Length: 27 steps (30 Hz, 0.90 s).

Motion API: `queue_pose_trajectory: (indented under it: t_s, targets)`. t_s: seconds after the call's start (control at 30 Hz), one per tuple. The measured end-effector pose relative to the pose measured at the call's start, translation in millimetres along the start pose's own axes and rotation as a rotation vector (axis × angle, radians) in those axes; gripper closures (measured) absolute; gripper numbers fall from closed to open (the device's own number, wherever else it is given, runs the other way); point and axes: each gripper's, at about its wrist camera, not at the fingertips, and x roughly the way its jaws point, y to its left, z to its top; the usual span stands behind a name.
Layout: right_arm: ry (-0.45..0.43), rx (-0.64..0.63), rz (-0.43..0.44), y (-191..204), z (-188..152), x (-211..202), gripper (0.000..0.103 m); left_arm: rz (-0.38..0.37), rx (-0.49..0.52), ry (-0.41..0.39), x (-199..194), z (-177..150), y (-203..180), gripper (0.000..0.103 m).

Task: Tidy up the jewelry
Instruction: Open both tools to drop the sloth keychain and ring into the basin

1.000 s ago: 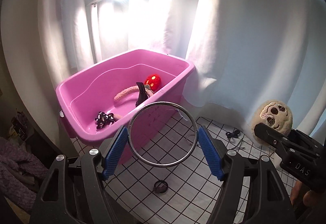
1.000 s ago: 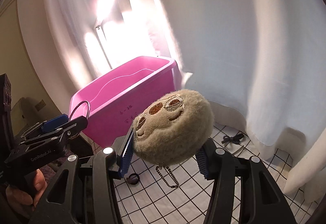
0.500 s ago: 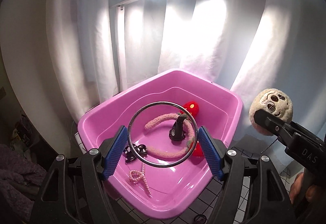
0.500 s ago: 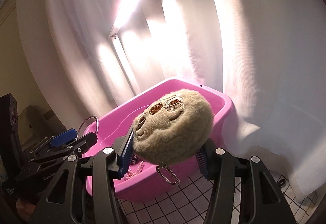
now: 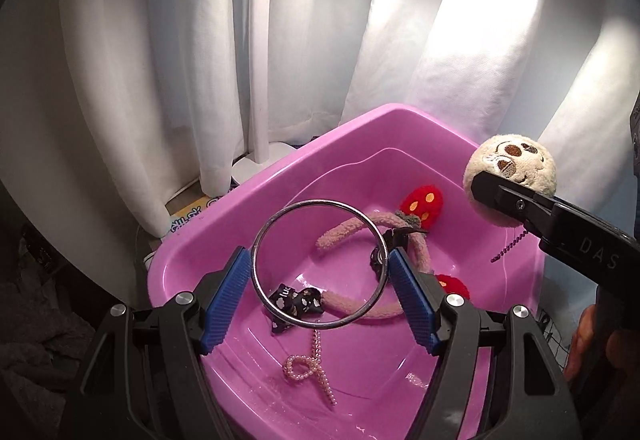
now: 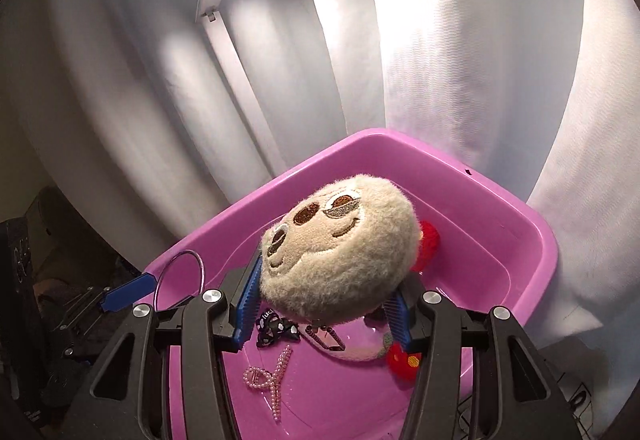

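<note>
My left gripper (image 5: 320, 298) is shut on a silver metal bangle (image 5: 259, 282) and holds it above the pink bin (image 5: 224, 236). My right gripper (image 6: 324, 302) is shut on a beige plush sloth-face charm (image 6: 340, 252) with a dangling chain, above the same bin (image 6: 532, 264). The charm (image 5: 516, 171) and right gripper also show at the right of the left wrist view. In the bin lie a fuzzy pink headband with red mushrooms (image 5: 420, 203), a black bow (image 5: 296, 304), a pearl string (image 5: 312, 364) and a black hair clip (image 5: 396, 236).
White curtains hang behind the bin. A white lamp stand (image 5: 258, 51) rises at the back left, its light bar overhead. Gridded white cloth (image 6: 576, 400) shows at the bin's right. Dark clutter lies at the far left.
Both grippers have moved up and forward over the bin with their loads. The view looks deeper into the bin, and the gridded surface has dropped out of sight.
</note>
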Motion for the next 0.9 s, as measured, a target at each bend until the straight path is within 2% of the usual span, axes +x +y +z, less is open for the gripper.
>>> queue_pose_trajectory:
  t_s: [0.27,0.63,0.67,0.7,0.73,0.9]
  targets:
    - [0.122,0.021,-0.024,-10,16,41,0.052,-0.008,-0.011,0.098,26,8,8,0.034]
    - [0.217,0.023,-0.074,-18,21,70,0.052,-0.04,-0.047,0.207,56,12,14,0.034]
    - [0.222,0.024,-0.077,-15,23,74,0.052,-0.047,-0.05,0.218,58,13,15,0.037]
    - [0.227,0.028,-0.081,-17,24,76,0.052,-0.056,-0.05,0.216,58,13,14,0.048]
    - [0.234,0.033,-0.084,-17,24,77,0.052,-0.036,-0.038,0.223,60,14,13,0.064]
    - [0.267,0.045,-0.092,-18,22,88,0.052,-0.032,-0.045,0.256,66,15,14,0.064]
